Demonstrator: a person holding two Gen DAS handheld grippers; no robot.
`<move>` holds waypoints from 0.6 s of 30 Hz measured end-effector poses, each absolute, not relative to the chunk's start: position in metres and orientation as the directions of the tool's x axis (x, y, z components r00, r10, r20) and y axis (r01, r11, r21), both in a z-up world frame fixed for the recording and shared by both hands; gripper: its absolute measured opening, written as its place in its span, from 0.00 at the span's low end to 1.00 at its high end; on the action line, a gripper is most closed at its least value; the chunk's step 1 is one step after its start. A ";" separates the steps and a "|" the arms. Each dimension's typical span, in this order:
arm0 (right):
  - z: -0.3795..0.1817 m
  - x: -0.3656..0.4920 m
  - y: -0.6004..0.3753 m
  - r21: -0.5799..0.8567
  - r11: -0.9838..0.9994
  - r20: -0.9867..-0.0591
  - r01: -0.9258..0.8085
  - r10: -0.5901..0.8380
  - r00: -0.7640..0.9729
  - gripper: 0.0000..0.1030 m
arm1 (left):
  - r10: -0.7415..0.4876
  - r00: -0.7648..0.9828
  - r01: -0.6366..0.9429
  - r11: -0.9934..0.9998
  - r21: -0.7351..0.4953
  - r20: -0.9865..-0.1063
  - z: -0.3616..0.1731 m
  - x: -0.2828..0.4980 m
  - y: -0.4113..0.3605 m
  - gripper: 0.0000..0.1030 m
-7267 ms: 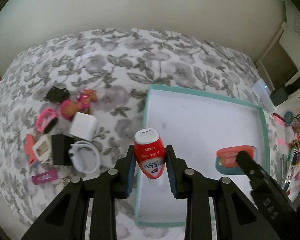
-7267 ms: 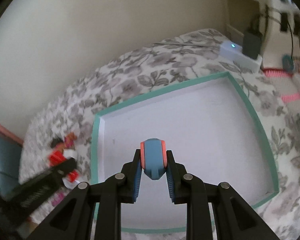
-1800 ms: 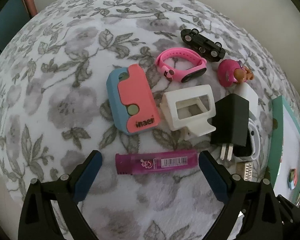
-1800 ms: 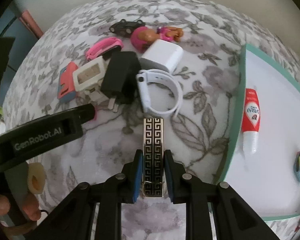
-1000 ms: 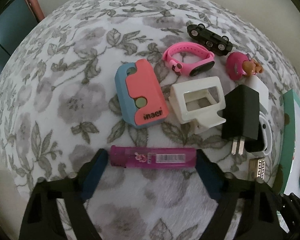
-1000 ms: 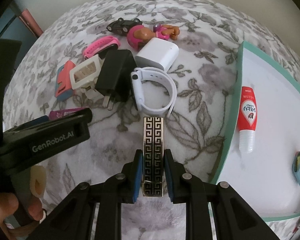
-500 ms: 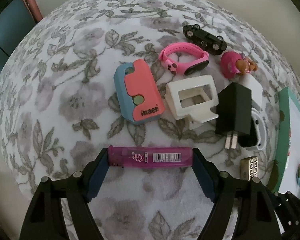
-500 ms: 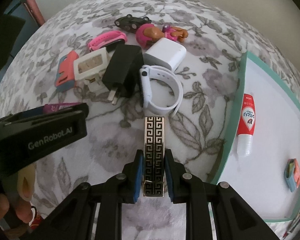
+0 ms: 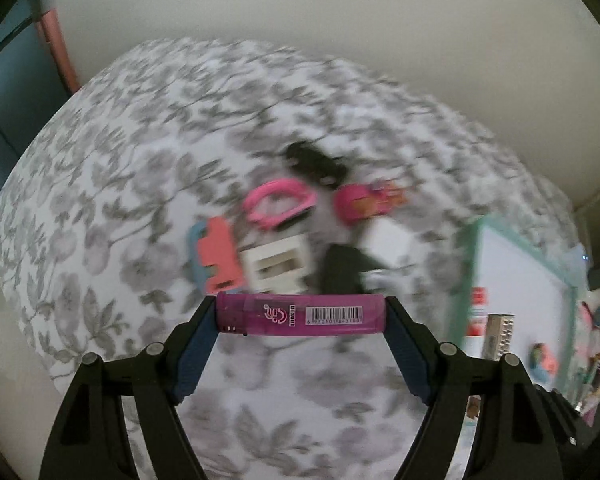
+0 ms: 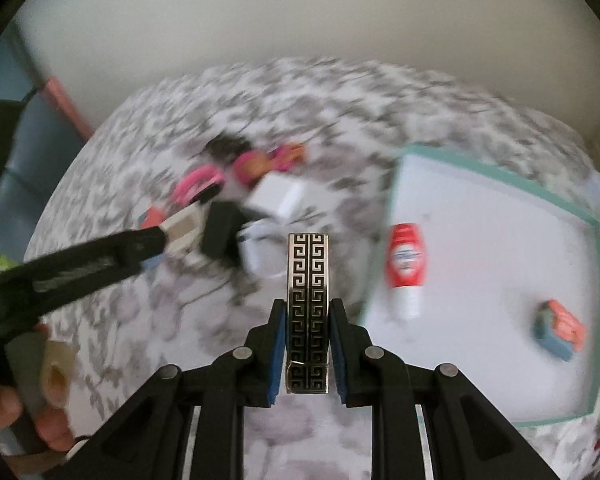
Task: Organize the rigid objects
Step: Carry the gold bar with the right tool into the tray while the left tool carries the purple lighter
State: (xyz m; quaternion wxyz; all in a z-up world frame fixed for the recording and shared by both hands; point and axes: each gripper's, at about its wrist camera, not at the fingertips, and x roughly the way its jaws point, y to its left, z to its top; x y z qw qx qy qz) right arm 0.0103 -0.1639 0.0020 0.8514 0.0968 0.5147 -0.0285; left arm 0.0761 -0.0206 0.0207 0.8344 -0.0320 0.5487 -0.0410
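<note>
My left gripper is shut end to end on a purple lighter, which it holds crosswise above the floral cloth. In the right wrist view my right gripper is shut on a gold and black patterned lighter that stands upright between the pads, also off the cloth. The same gold lighter shows at the right of the left wrist view. The teal-rimmed white tray lies to the right and holds a red and white tube and a small blue and orange block.
A blurred heap stays on the cloth: pink band, black toy car, pink doll, blue and orange case, cream holder, black charger, white cube. A hand holds the left gripper's handle.
Both grippers have risen off the cloth with their lighters. The heap now looks smaller and farther, and more of the tray has come into view.
</note>
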 end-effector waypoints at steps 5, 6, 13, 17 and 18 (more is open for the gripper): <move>0.003 0.001 -0.213 0.114 0.956 -0.887 0.269 -0.024 0.461 0.21 | -0.168 0.376 0.113 0.984 -0.135 -0.911 0.031 0.070 -0.065 0.79; 0.001 -0.001 -0.224 0.115 0.948 -0.890 0.297 -0.035 0.456 0.21 | -0.175 0.375 0.124 0.983 -0.138 -0.910 0.033 0.069 -0.072 0.79; -0.018 -0.018 -0.288 0.080 0.882 -0.910 0.465 -0.126 0.394 0.21 | -0.256 0.339 0.204 0.959 -0.195 -0.905 0.037 0.061 -0.131 0.79; -0.024 -0.028 -0.312 0.075 0.852 -0.916 0.518 -0.146 0.373 0.21 | -0.282 0.285 0.235 0.947 -0.218 -0.916 0.025 0.052 -0.162 0.79; -0.024 -0.029 -0.315 0.068 0.848 -0.917 0.526 -0.155 0.368 0.21 | -0.283 0.277 0.242 0.945 -0.219 -0.918 0.022 0.051 -0.166 0.79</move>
